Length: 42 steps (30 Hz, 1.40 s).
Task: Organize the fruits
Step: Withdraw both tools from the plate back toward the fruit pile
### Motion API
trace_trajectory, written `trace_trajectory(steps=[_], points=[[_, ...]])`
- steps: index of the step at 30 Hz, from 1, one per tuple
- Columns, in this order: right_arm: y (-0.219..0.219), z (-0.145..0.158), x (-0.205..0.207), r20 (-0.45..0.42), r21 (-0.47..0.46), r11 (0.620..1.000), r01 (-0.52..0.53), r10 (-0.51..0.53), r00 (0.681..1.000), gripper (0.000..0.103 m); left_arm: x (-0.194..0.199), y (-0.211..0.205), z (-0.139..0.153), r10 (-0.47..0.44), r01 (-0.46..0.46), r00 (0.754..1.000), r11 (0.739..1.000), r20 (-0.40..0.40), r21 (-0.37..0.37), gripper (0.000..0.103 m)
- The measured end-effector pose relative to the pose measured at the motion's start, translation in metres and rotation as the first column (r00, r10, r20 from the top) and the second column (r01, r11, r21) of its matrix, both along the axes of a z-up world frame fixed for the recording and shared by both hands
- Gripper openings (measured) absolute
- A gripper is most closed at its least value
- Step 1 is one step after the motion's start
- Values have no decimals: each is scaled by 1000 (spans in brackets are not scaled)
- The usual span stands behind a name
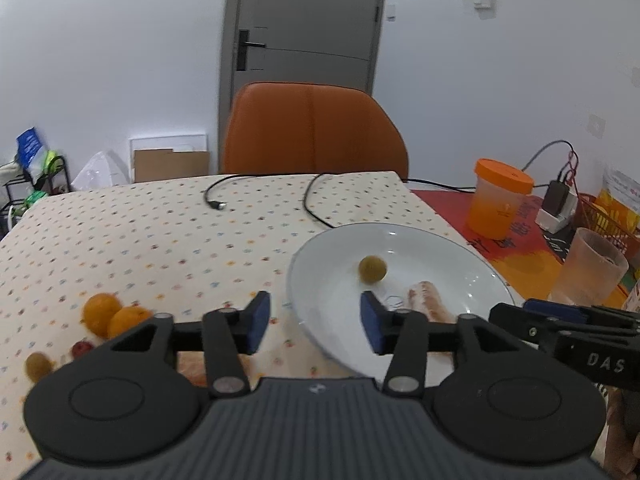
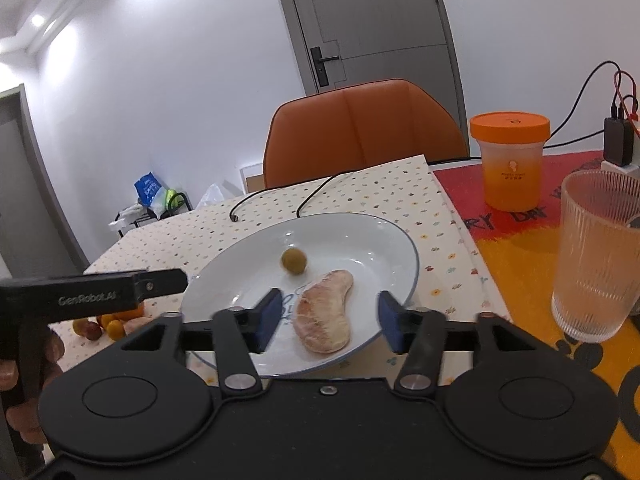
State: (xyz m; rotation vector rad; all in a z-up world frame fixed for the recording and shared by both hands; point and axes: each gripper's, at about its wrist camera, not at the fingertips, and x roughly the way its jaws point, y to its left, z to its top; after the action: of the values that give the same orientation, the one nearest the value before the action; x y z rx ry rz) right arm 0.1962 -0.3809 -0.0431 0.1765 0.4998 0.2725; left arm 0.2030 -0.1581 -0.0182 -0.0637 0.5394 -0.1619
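Right wrist view: pomelo segment (image 2: 325,312) lying on white plate (image 2: 400,240), small green fruit (image 2: 294,261) at its 11 o'clock, apart. Loose fruits (image 1: 112,316) off plate, far at plate's 9 o'clock on dotted cloth. Risk, my read: round fruit rolls off if rim bumped. Right gripper (image 2: 326,318) wide, straddling segment, gripping nothing. Left gripper (image 1: 316,322) wide, empty, over rim.

The left gripper (image 1: 316,322) is hovering with jaws apart over the near rim of the white plate (image 1: 320,264), which is holding a small green fruit (image 1: 372,268).
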Motion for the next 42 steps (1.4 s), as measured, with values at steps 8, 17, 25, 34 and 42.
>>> trace_trajectory(steps=[8,17,25,34,42], points=[[20,7,-14,40,-2,1000,-10,10,999,100,-21,35,4,46,-46,999,997,4,-69,82],[43,12,-23,48,7,1000,-24,24,999,103,-45,68,9,94,-93,995,993,13,-66,88],[66,14,-33,63,15,999,-29,28,998,103,-69,97,9,125,-125,992,992,21,-35,90],[88,18,-42,83,-2,996,-89,89,993,103,-91,127,6,163,-162,986,986,24,-47,90],[112,16,-42,58,-39,982,-183,186,981,103,-97,146,3,215,-213,976,976,29,-53,90]])
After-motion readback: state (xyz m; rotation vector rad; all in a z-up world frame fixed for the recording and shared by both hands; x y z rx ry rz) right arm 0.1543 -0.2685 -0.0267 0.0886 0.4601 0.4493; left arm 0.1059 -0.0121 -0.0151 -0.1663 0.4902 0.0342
